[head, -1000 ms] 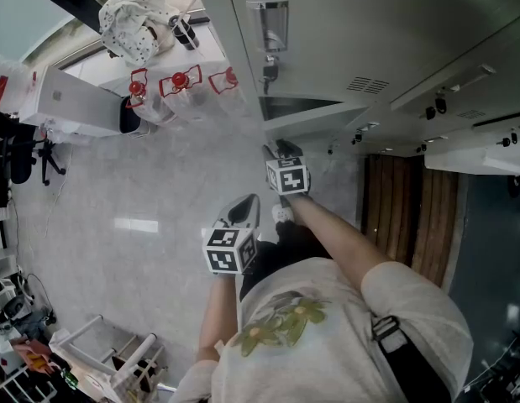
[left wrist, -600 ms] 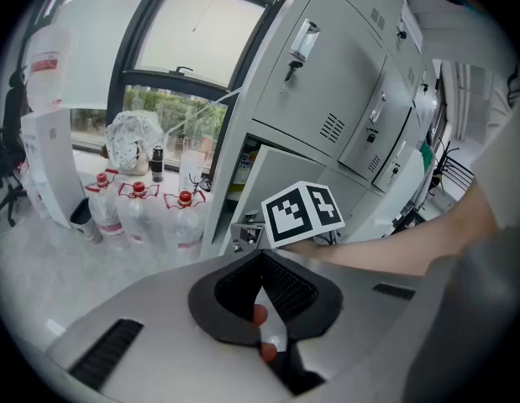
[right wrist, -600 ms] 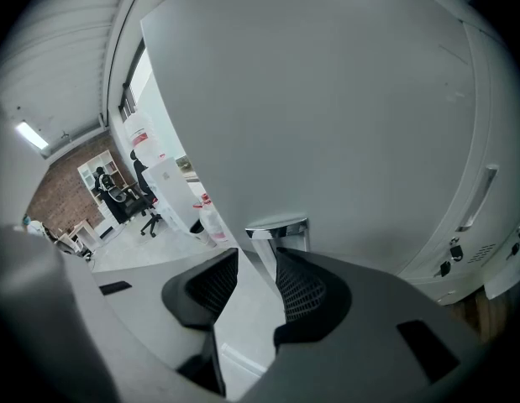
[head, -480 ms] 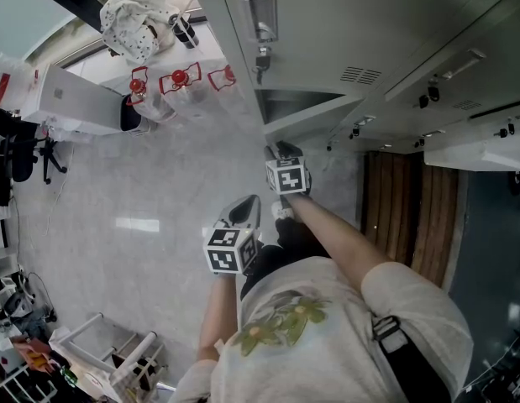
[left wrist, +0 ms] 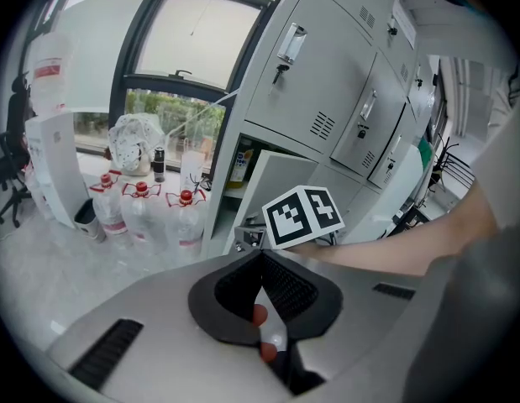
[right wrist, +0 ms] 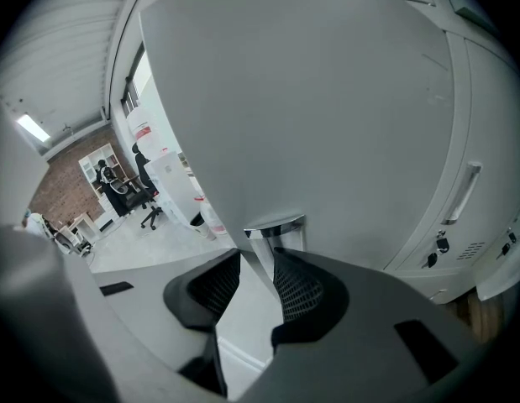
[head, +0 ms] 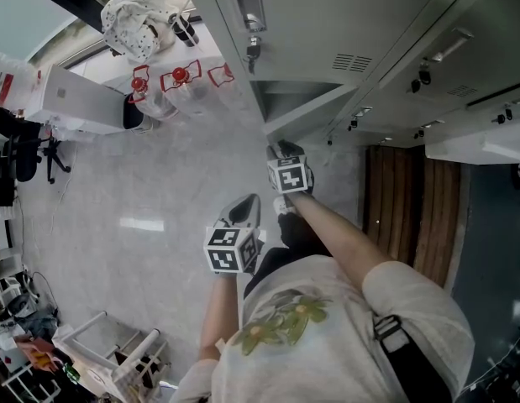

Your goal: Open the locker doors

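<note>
Grey lockers (head: 327, 23) run along the top of the head view. One low locker door (head: 306, 116) stands swung out, also seen as a pale panel (left wrist: 281, 183) in the left gripper view. My right gripper (head: 283, 149) is at that door's free edge. Its jaws have just been closing, and its pads (right wrist: 297, 288) now clasp the chrome door handle (right wrist: 276, 225). My left gripper (head: 243, 208) hangs lower left of it, away from the lockers. Its tips (left wrist: 261, 254) meet with nothing between them.
Several water bottles with red caps (head: 177, 86) stand on the floor left of the lockers, beside a white box (head: 75, 99) and a spotted bag (head: 133, 15). An office chair (head: 24, 154) is far left, a white rack (head: 108, 351) at bottom left. An upper locker has a key in its lock (head: 253, 50).
The gap behind the low door looks wider now than a second ago. The lockers have slid up and left in the head view. Both grippers keep about the same place in the picture.
</note>
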Action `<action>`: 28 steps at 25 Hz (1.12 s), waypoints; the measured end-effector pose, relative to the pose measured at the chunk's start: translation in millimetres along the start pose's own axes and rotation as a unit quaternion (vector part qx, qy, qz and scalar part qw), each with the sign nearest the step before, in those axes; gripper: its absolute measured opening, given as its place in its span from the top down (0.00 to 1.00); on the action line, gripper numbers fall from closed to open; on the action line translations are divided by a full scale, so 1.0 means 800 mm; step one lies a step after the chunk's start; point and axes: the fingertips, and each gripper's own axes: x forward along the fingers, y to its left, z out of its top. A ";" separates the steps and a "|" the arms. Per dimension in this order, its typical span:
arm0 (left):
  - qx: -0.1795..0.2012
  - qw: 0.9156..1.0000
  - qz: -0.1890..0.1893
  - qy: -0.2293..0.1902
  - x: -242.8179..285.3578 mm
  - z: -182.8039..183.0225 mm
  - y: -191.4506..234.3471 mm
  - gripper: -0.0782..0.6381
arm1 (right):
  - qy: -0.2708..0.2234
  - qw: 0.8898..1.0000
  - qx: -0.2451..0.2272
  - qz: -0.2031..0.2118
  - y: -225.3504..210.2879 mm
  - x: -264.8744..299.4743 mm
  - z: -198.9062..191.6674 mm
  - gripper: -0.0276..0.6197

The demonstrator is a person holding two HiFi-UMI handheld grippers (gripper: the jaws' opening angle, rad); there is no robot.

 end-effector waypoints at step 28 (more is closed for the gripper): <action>0.001 1.000 -0.010 0.006 -0.023 -0.037 -0.046 0.85 | 0.027 0.999 -0.029 0.026 -0.007 -0.049 -0.043 0.75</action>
